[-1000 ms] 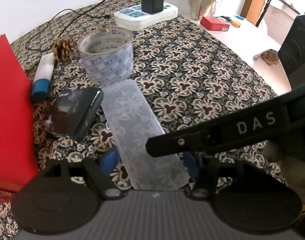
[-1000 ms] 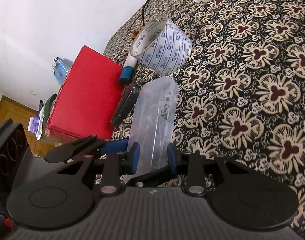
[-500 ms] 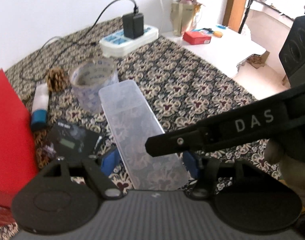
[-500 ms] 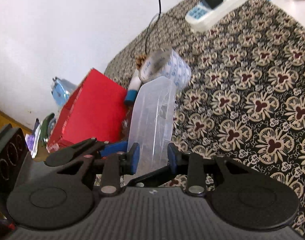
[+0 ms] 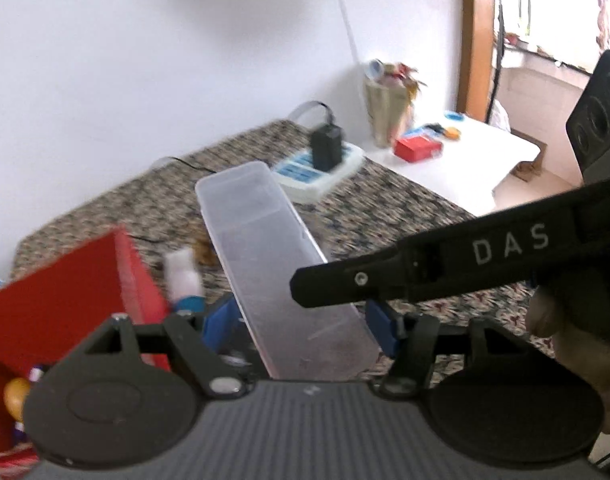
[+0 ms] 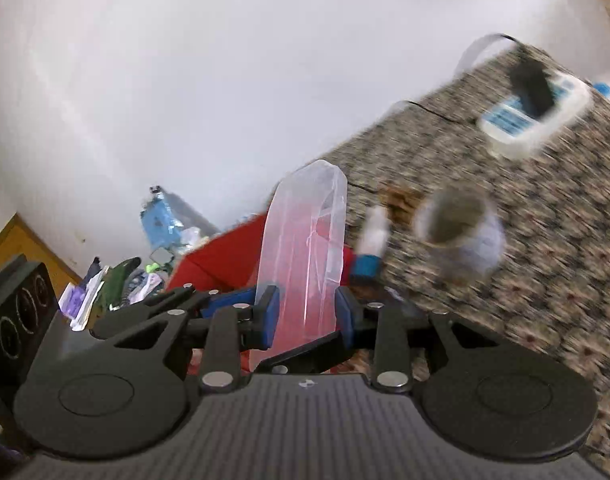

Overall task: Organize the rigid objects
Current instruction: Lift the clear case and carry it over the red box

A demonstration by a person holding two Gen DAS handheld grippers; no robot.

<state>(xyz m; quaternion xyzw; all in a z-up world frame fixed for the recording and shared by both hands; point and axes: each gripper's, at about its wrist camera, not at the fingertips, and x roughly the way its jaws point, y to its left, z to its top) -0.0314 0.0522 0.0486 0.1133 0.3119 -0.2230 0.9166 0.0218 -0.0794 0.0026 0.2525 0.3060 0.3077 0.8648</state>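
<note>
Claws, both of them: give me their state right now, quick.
Left claw: closed on the clear plastic box, a pad on each long side.
Right claw: closed on the same box, gripping it edge-on.

**Occlusions and blur**

Patterned tablecloth (image 6: 525,264), tape roll (image 6: 459,236) and power strip (image 6: 535,118) motion-smeared, print unreadable. Clear plastic case (image 5: 281,264): near end hidden behind gripper body. Red box (image 5: 53,312) cut by left edge.
</note>
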